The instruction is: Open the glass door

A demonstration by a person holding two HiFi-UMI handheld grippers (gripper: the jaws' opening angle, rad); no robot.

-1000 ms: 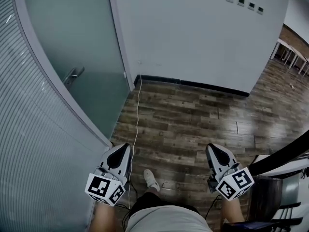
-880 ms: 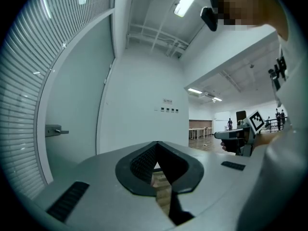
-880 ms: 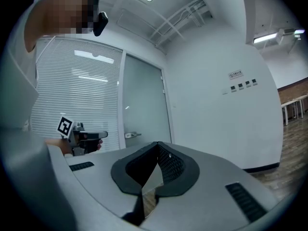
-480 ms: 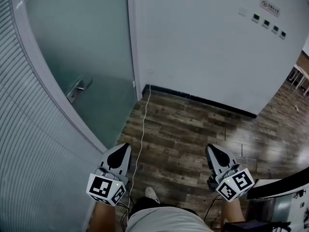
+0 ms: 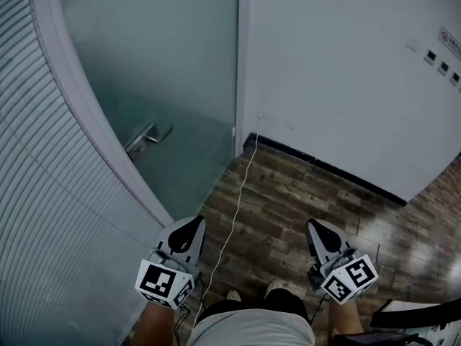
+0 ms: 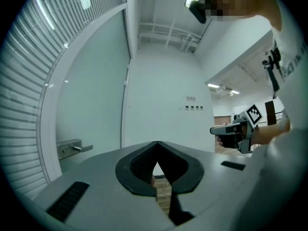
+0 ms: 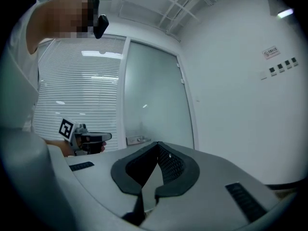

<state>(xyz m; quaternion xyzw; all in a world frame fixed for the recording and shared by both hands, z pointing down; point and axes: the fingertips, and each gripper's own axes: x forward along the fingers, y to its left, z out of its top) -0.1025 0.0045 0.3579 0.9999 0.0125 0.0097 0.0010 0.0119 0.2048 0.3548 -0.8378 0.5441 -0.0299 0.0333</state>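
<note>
Your left hand-held gripper [image 5: 193, 226] and right hand-held gripper [image 5: 315, 228] each have their jaws closed together on nothing, held level over the wood floor [image 5: 302, 200]. The frosted glass door [image 5: 169, 78] stands ahead, left of the left one, and its metal lever handle [image 5: 148, 137] is well apart from both. The small wall sign [image 5: 448, 40] is too small to read.

A white cable [image 5: 238, 215] crosses the wood floor [image 5: 295, 207] from the far white wall [image 5: 338, 71], with slatted blinds [image 5: 43, 215] at left.
</note>
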